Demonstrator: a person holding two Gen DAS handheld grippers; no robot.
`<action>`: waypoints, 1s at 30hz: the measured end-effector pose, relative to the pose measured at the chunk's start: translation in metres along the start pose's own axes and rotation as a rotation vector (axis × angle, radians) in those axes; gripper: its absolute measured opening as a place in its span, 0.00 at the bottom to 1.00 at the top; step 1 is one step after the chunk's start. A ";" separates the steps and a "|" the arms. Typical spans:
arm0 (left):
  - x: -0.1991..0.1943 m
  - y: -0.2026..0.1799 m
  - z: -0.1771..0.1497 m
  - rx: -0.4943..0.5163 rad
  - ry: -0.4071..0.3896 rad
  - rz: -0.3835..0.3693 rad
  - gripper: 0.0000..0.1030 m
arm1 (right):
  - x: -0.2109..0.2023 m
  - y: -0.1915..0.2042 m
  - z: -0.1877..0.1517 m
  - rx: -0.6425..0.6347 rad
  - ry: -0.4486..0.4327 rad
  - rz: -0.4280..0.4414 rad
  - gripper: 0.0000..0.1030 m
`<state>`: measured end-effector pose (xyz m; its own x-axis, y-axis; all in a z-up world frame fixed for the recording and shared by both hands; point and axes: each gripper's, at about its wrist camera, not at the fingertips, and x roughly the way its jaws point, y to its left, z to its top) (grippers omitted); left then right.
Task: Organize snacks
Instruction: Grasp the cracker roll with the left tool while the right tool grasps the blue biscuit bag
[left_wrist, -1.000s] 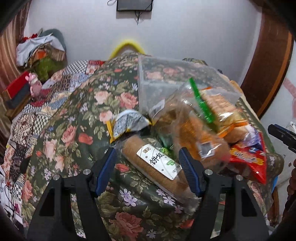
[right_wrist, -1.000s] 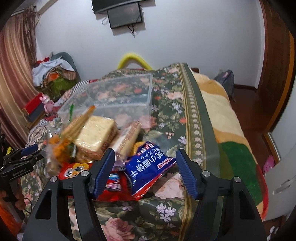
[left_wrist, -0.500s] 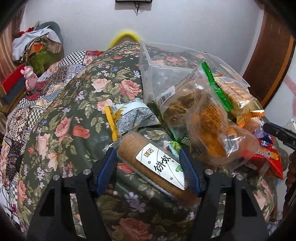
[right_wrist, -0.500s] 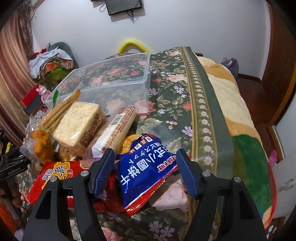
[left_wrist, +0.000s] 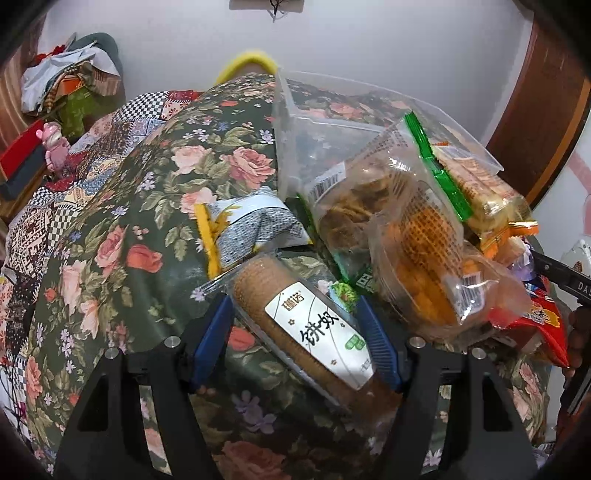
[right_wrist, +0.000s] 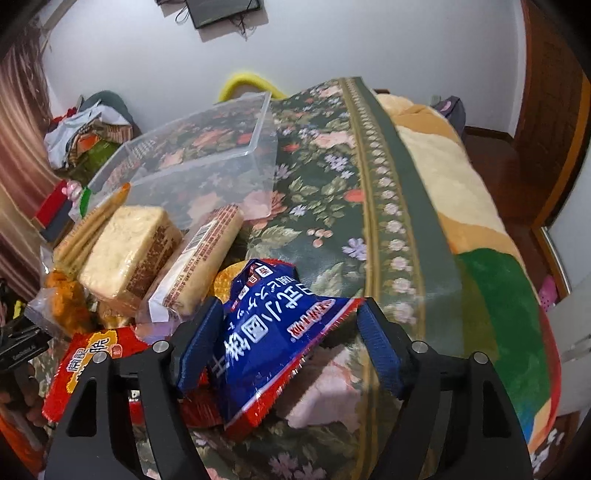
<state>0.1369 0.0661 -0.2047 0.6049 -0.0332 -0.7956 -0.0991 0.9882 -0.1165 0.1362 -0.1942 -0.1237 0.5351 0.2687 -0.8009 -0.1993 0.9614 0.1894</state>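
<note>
Both grippers straddle snack packs on the floral bedspread, neither gripping yet.

The left gripper (left_wrist: 295, 339) stands part open around the biscuit roll (left_wrist: 306, 325), which lies slanted from 11 to 5 o'clock between pads that seem not to press it. It looks stiff but crumbly, so clamp mid-length across the label. The right gripper (right_wrist: 291, 339) is opening around the blue snack bag (right_wrist: 273, 336); light, crinkly and slippery, it is best pinched at its middle. The clear bin (right_wrist: 207, 147) sits at 11 o'clock beyond.
</note>
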 end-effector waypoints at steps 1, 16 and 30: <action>0.001 -0.001 0.000 0.006 -0.001 0.003 0.68 | 0.002 0.000 0.000 0.007 0.001 0.004 0.70; -0.018 -0.002 -0.013 0.119 -0.019 -0.038 0.47 | -0.004 -0.016 -0.002 0.076 -0.022 0.078 0.50; -0.015 -0.018 -0.011 0.180 -0.069 0.091 0.31 | -0.026 -0.007 0.004 0.020 -0.079 0.019 0.40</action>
<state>0.1210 0.0473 -0.1966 0.6534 0.0615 -0.7545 -0.0169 0.9976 0.0667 0.1263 -0.2075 -0.1017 0.5950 0.2898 -0.7497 -0.1938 0.9570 0.2161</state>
